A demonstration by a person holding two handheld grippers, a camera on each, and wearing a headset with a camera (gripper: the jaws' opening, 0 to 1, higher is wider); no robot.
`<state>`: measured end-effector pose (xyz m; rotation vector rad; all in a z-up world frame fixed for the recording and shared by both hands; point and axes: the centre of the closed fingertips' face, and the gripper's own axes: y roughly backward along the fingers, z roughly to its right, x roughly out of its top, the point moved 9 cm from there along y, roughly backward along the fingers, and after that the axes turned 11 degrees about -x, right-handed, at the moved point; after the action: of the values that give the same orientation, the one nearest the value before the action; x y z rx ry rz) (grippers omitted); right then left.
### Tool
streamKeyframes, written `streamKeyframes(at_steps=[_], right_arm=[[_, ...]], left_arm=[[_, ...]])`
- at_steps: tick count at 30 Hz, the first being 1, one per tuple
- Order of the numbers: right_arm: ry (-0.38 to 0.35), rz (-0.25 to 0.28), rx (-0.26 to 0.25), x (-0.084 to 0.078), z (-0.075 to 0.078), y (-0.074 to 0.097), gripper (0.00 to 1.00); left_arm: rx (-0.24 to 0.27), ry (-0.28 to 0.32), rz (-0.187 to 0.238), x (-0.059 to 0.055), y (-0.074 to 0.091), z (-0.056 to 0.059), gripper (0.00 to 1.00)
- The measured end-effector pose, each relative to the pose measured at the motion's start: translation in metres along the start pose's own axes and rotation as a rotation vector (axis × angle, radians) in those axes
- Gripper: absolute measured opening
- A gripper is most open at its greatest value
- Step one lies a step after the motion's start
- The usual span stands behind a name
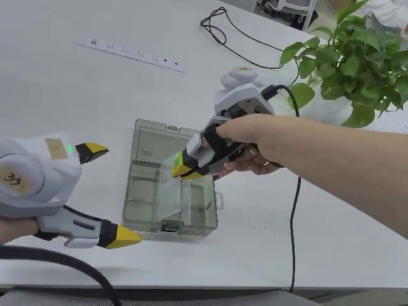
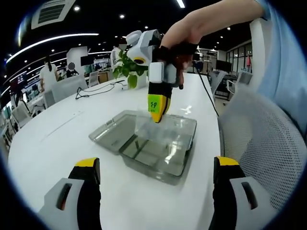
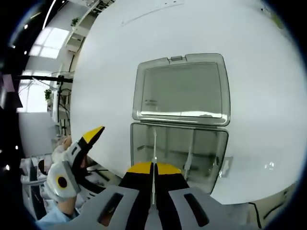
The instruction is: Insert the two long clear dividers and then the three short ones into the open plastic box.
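Note:
The open smoky plastic box (image 1: pixel 141 215) lies on the white table with its lid (image 1: pixel 155 144) folded back flat. My right gripper (image 1: pixel 180 167) hangs over the middle of the box, shut on a clear divider (image 1: pixel 171 194) that reaches down into it. The right gripper view shows that divider (image 3: pixel 154 152) edge-on between my closed tips (image 3: pixel 154 168), above the box (image 3: pixel 178 143). At least one other clear strip (image 3: pixel 191 152) stands inside. My left gripper (image 1: pixel 108 193) is open and holds nothing, left of the box near the table's front edge. From it I see the box (image 2: pixel 158 152) ahead.
A white power strip (image 1: pixel 131 53) and black cables (image 1: pixel 223 32) lie at the back of the table. A potted plant (image 1: pixel 357 64) stands at the back right. The right gripper's black cable (image 1: pixel 294 210) trails toward the front edge, right of the box.

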<state>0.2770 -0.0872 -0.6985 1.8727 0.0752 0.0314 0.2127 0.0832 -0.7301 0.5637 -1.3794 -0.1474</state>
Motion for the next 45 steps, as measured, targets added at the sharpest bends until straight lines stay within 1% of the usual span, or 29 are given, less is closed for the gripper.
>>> streamKeyframes(at_steps=[1, 3, 5, 7, 9, 13, 19, 21, 25, 31, 35, 37, 39, 45], right_arm=[[0.004, 0.006, -0.001, -0.002, -0.003, 0.0, 0.02], [0.003, 0.005, -0.014, -0.001, -0.002, -0.002, 0.02], [0.006, 0.0, -0.033, 0.004, 0.0, -0.004, 0.02], [0.001, 0.0, -0.039, 0.008, 0.004, -0.006, 0.02], [0.001, 0.002, -0.043, 0.004, 0.002, -0.006, 0.02], [-0.007, 0.0, -0.049, 0.005, 0.004, -0.008, 0.02], [-0.013, -0.005, -0.057, -0.003, -0.002, -0.009, 0.02], [-0.015, -0.009, -0.06, 0.0, 0.001, -0.01, 0.02], [-0.015, -0.008, -0.065, -0.004, -0.001, -0.011, 0.02], [-0.015, -0.013, -0.077, 0.006, 0.003, -0.014, 0.02], [-0.009, -0.013, -0.092, 0.006, 0.003, -0.015, 0.02], [-0.005, -0.016, -0.1, 0.012, 0.004, -0.017, 0.02], [-0.003, -0.017, -0.106, 0.012, 0.003, -0.016, 0.02], [0.014, -0.026, -0.129, 0.021, 0.002, -0.02, 0.02]], left_arm=[[-0.001, 0.004, 0.004, 0.0, 0.0, 0.0, 1.0], [0.003, 0.006, 0.002, -0.002, 0.001, -0.001, 1.0], [0.006, 0.012, 0.006, -0.003, 0.001, -0.001, 1.0], [0.007, 0.011, 0.006, -0.003, 0.001, 0.0, 1.0], [0.007, 0.019, 0.015, -0.004, 0.001, 0.0, 1.0], [0.009, 0.024, 0.015, -0.007, 0.0, 0.002, 1.0], [0.011, 0.025, 0.017, -0.008, 0.0, 0.002, 0.99], [0.012, 0.029, 0.019, -0.008, 0.001, 0.002, 0.99], [0.016, 0.033, 0.019, -0.01, 0.002, 0.002, 0.98], [0.015, 0.036, 0.026, -0.011, 0.001, 0.003, 0.98], [0.013, 0.038, 0.028, -0.011, 0.001, 0.002, 0.97], [0.012, 0.039, 0.031, -0.01, 0.001, 0.002, 0.97], [0.011, 0.04, 0.031, -0.01, 0.001, 0.002, 0.97], [0.008, 0.041, 0.044, -0.009, 0.0, 0.002, 0.97]])
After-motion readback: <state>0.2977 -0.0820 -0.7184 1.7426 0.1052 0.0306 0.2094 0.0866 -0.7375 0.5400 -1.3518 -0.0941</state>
